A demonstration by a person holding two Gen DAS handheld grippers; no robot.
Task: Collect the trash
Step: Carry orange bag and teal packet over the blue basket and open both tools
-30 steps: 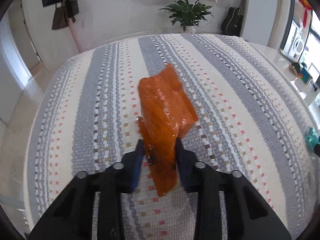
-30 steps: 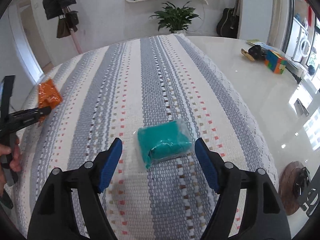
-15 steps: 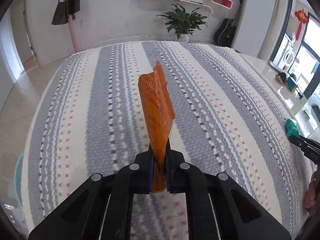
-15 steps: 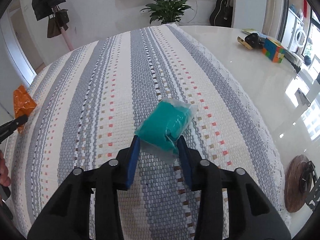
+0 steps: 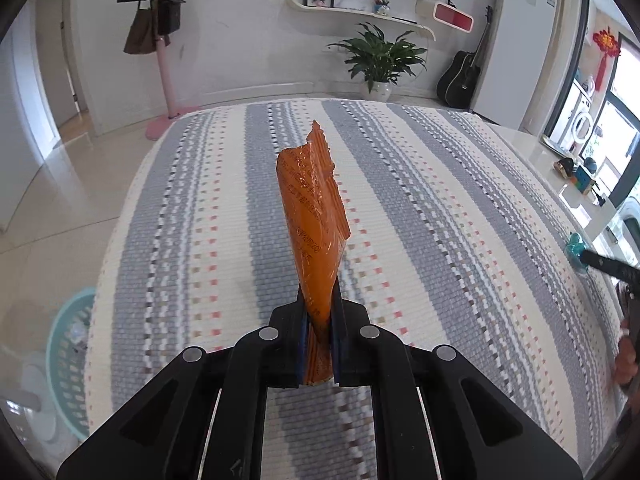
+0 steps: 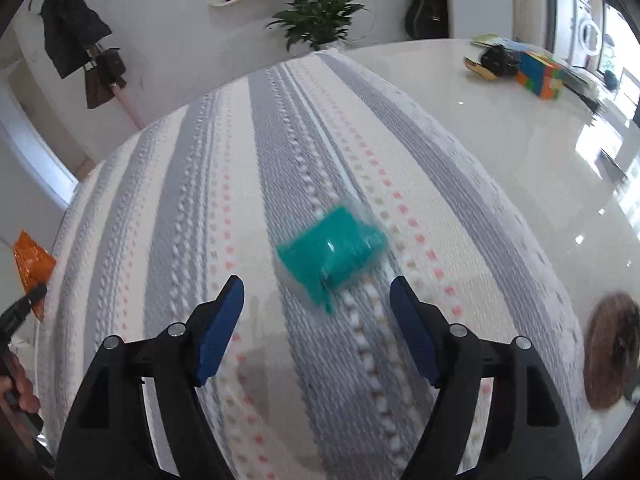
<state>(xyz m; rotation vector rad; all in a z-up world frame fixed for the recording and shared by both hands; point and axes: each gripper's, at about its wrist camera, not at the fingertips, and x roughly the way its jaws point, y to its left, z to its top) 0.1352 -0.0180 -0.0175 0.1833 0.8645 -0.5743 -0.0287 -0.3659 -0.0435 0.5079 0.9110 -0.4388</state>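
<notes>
My left gripper [image 5: 319,316] is shut on an orange plastic wrapper [image 5: 314,212] and holds it upright above the striped tablecloth [image 5: 440,240]. The wrapper also shows at the left edge of the right wrist view [image 6: 31,266]. My right gripper [image 6: 318,316] is open and empty. A teal plastic-wrapped packet [image 6: 332,254] is just ahead of its fingers, over the cloth, blurred by motion. In the left wrist view the teal packet [image 5: 576,245] shows at the far right, at the tip of the other gripper.
A teal laundry-style basket [image 5: 70,364] stands on the floor left of the table. A colour cube [image 6: 540,74] and small dark items sit on the bare white tabletop at the far right. A round brown coaster [image 6: 610,352] lies near the right edge.
My right gripper was shut on the teal packet and has now opened; the packet is free ahead of the fingers. My left gripper has lifted the orange wrapper higher.
</notes>
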